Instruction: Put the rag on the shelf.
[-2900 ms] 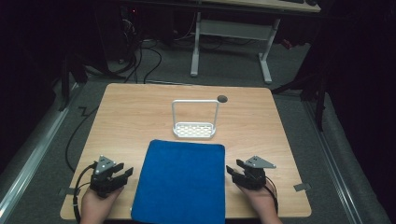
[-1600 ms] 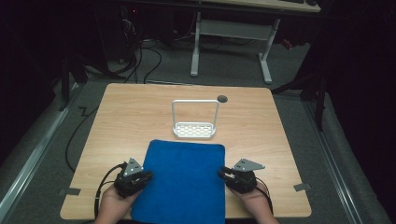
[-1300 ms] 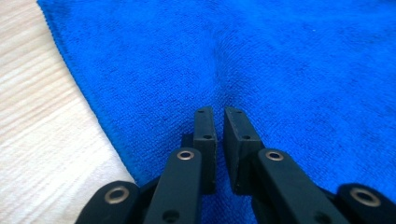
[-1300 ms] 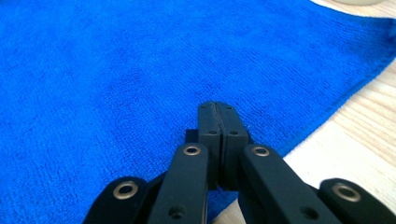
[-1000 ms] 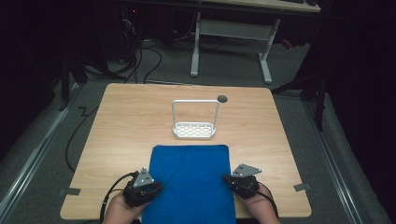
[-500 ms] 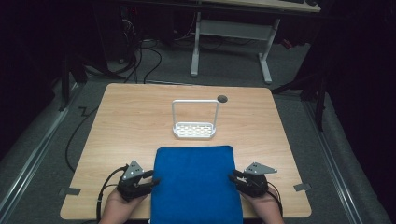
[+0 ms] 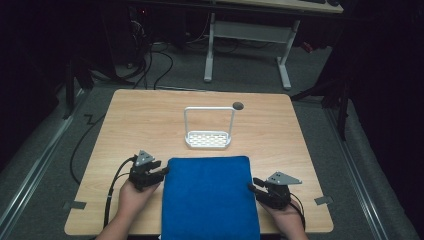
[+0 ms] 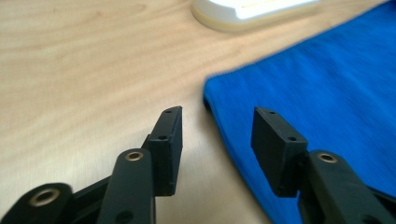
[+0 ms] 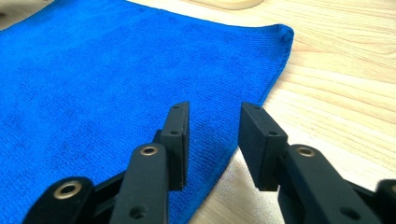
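A blue towel lies flat on the near middle of the wooden table, its near end hanging over the front edge. My left gripper is at the towel's left edge near the far corner. Its jaws have just been opening and stand open, with the towel's edge on the table between them, untouched by the pads. My right gripper is at the towel's right edge. Its jaws have also just been opening and stand open over that edge of the towel.
A white rack with a tall hoop handle stands just beyond the towel, and its base shows in the left gripper view. A dark hole marks the table behind it. Bare wood lies on both sides. A desk frame stands on the floor beyond.
Both grippers have drawn outward from the towel's near part to its side edges. The left one then moved away from the person along the left edge. The towel lies wider and flatter.
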Tool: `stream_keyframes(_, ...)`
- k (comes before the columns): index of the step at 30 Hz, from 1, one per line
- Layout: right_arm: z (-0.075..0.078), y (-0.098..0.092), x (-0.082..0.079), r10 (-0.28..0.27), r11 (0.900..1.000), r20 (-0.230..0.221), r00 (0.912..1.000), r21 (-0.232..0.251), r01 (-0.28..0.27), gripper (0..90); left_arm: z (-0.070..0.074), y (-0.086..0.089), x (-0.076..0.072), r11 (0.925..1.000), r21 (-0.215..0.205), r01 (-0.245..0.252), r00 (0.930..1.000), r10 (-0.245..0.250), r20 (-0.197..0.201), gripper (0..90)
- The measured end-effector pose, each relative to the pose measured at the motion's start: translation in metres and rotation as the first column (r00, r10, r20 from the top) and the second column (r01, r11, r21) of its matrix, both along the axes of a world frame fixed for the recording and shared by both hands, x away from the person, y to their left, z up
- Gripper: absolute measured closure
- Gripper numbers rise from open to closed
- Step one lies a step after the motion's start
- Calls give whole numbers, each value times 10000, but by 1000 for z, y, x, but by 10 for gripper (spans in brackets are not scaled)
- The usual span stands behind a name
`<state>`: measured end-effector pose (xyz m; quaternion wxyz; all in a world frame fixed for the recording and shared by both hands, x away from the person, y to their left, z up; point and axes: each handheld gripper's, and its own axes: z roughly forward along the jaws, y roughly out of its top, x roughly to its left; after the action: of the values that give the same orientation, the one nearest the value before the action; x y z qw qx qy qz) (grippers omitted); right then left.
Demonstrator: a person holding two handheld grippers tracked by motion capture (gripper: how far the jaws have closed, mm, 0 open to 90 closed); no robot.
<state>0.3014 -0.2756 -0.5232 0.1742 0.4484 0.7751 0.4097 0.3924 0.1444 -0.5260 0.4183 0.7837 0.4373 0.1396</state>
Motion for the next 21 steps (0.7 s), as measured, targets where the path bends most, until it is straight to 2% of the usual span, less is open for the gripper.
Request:
stream_keyframes(3,0,0,0,20,10000,11,10000,-66,-20,627,0,-7,12,10000,-32,15,10000,-15,-89,585)
stream_keyframes(5,-1,0,0,8,10000,-40,10000,-36,-8,610,-1,-12,16,9998,145,98,9999,-96,-124,605)
stream_keyframes(8,-1,0,1,-7,10000,-70,10000,-27,7,583,-5,-18,19,9989,421,191,9996,-182,-221,618)
stream_keyframes(11,-2,-1,4,25,10000,95,10000,-9,-25,566,-8,-21,18,9977,674,114,9999,-112,-43,644)
stream_keyframes(17,5,9,16,-183,9998,425,9989,54,181,564,-9,-20,18,9991,413,97,9999,-94,-82,721)
stream_keyframes(19,10,17,29,-498,9986,614,9969,-143,507,562,-9,-21,18,9987,480,162,9999,-159,-67,779)
stream_keyframes(20,10,19,35,-612,9975,572,9965,-317,631,559,-9,-21,18,9986,490,203,9998,-200,-77,797)
stream_keyframes(21,10,19,35,-612,9975,572,9965,-317,631,559,-9,-20,18,9986,481,233,9997,-229,-99,797)
